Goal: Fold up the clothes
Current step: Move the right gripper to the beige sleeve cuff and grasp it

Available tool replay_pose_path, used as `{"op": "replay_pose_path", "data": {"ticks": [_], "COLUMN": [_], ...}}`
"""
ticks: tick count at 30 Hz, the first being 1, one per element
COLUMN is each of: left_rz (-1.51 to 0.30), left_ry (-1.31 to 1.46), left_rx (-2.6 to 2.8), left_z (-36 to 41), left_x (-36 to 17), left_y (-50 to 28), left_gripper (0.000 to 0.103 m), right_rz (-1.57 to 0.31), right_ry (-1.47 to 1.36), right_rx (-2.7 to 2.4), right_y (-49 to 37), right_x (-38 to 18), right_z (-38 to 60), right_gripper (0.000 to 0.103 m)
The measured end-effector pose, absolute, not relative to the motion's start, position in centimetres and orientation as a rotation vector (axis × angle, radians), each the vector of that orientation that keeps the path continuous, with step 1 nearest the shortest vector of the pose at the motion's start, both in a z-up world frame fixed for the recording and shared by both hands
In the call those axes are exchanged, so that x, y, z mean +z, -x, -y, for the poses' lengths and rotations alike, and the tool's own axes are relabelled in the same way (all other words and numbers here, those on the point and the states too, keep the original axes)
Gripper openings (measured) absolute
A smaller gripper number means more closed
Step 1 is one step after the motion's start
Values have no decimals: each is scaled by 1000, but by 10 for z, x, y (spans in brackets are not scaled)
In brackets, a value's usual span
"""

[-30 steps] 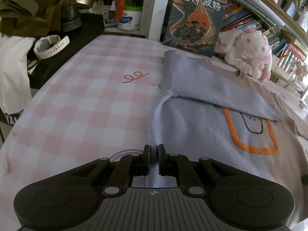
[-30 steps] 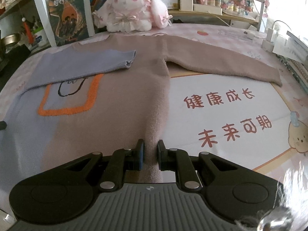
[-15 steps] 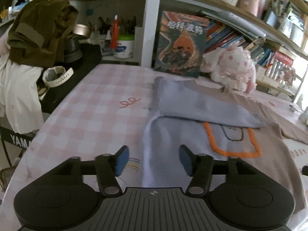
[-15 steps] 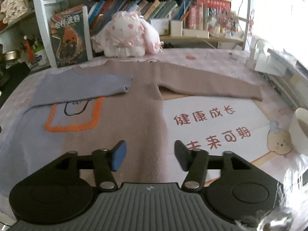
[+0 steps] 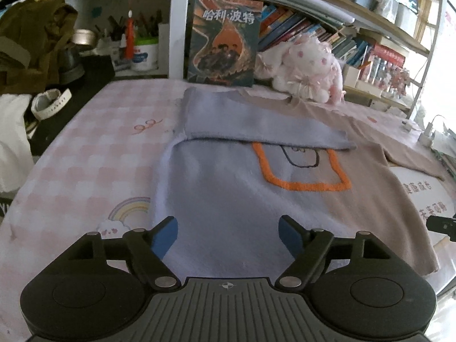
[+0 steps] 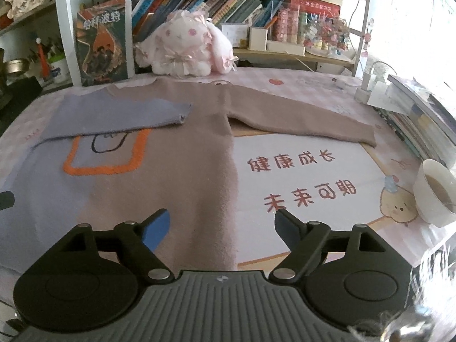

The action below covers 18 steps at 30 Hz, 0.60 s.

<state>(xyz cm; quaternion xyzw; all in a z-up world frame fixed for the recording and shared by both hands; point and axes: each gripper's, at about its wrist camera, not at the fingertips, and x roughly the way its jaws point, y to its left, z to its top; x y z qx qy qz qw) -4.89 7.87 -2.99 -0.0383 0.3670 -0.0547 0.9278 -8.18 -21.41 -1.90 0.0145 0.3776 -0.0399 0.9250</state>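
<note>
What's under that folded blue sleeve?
The blue sleeve lies across the sweater chest, covering the top of its orange square and black doodle. What the doodle shows above the sleeve's edge is hidden.

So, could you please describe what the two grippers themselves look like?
The left gripper and right gripper match: black linkage arms with silver pivot pins, two round black housings, a ribbed grey body bearing a small crosshair mark, and blue pads inside the fingers. No cables or sleeves show.

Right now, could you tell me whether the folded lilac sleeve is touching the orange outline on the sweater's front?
Touching. In the right wrist view the lilac sleeve lies flat across the sweater, its lower edge covering the top ends of the orange outline.
</note>
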Motion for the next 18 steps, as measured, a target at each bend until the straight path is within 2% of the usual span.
{"op": "replay_pose_path", "data": {"ticks": [9, 18], "left_rz": [-773, -795], "left_ry": [70, 80], "left_rx": [-59, 6], "left_z": [-52, 9], "left_x": [-31, -30], "left_y": [40, 23], "left_gripper": [81, 81], "right_rz": [-792, -802], "right_ry": [-53, -68], "right_rx": [-69, -35], "right_y": [61, 12], "right_x": [-28, -31], "right_z": [242, 301], "right_gripper": [82, 85]}}
